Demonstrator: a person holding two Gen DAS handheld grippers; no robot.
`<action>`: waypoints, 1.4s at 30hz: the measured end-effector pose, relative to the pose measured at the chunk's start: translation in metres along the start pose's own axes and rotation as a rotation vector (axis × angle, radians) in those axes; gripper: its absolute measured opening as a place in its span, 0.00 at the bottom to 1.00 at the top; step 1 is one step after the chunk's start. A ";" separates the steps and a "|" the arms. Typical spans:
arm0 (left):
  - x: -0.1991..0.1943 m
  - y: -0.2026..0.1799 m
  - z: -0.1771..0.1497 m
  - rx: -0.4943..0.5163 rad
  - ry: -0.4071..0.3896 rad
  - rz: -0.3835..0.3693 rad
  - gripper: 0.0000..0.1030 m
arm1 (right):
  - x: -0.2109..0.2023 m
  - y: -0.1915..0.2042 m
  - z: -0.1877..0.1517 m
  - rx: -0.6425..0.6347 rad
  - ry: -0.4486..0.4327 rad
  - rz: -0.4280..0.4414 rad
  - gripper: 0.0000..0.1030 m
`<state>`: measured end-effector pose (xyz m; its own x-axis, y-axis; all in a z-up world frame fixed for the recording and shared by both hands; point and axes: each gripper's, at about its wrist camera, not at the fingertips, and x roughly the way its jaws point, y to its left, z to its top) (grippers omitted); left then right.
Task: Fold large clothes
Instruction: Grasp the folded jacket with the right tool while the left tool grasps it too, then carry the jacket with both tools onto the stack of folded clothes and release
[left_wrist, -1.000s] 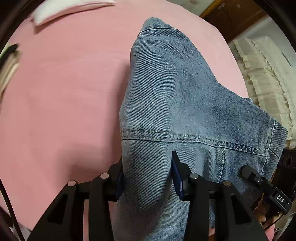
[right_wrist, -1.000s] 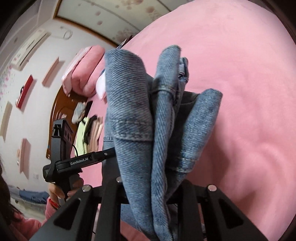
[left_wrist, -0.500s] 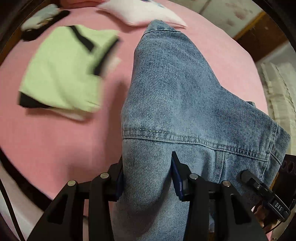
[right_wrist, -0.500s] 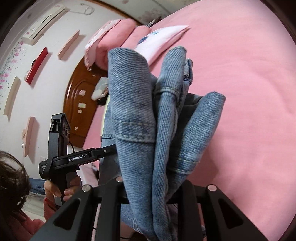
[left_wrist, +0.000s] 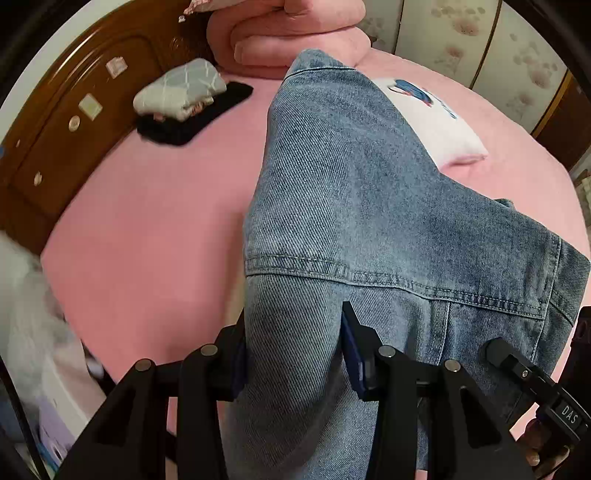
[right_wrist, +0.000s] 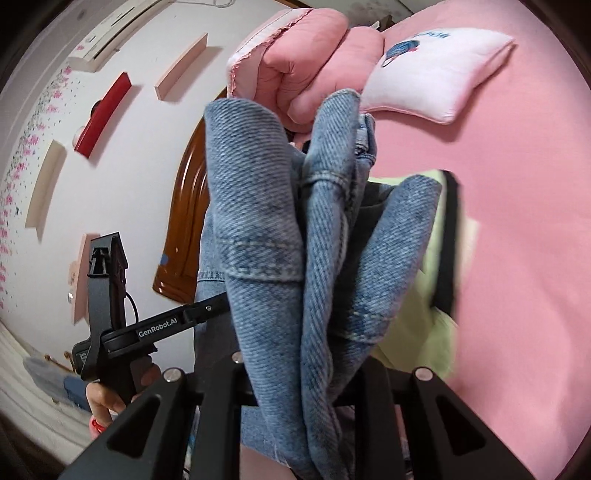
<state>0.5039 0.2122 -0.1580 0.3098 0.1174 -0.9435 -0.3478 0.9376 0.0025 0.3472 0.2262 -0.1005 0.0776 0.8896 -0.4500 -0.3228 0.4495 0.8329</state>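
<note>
A blue denim garment (left_wrist: 354, 206) is held in the air above the pink bed (left_wrist: 147, 221). My left gripper (left_wrist: 293, 350) is shut on a thick fold of it. The cloth drapes forward over the jaws and hides the fingertips. My right gripper (right_wrist: 299, 384) is shut on a bunched edge of the same denim garment (right_wrist: 295, 229), which stands up in three folds. The left gripper's black handle (right_wrist: 147, 328) and the hand on it show at the left of the right wrist view.
A white pillow (left_wrist: 432, 122) and rolled pink bedding (left_wrist: 295, 37) lie at the head of the bed. A grey checked bundle on black cloth (left_wrist: 181, 92) sits by the wooden headboard (left_wrist: 74, 122). A folded lime-green garment (right_wrist: 424, 288) lies on the bed under the denim.
Both grippers have swung with the denim toward the head of the bed. Headboard, pillow and pink bedding have come into view. The grips have not changed.
</note>
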 end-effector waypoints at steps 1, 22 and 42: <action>0.010 -0.006 0.010 0.010 -0.006 0.003 0.40 | 0.016 -0.003 0.009 0.003 -0.009 0.005 0.18; 0.187 0.009 -0.015 0.056 -0.205 -0.203 0.66 | 0.118 -0.127 0.025 -0.071 0.016 -0.133 0.21; 0.086 -0.080 -0.181 0.057 -0.340 0.313 0.71 | -0.137 -0.190 -0.184 0.003 0.095 -0.666 0.79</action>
<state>0.3980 0.0879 -0.2998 0.4735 0.4892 -0.7324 -0.4249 0.8553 0.2966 0.2246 0.0042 -0.2565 0.1761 0.4111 -0.8944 -0.2315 0.9004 0.3683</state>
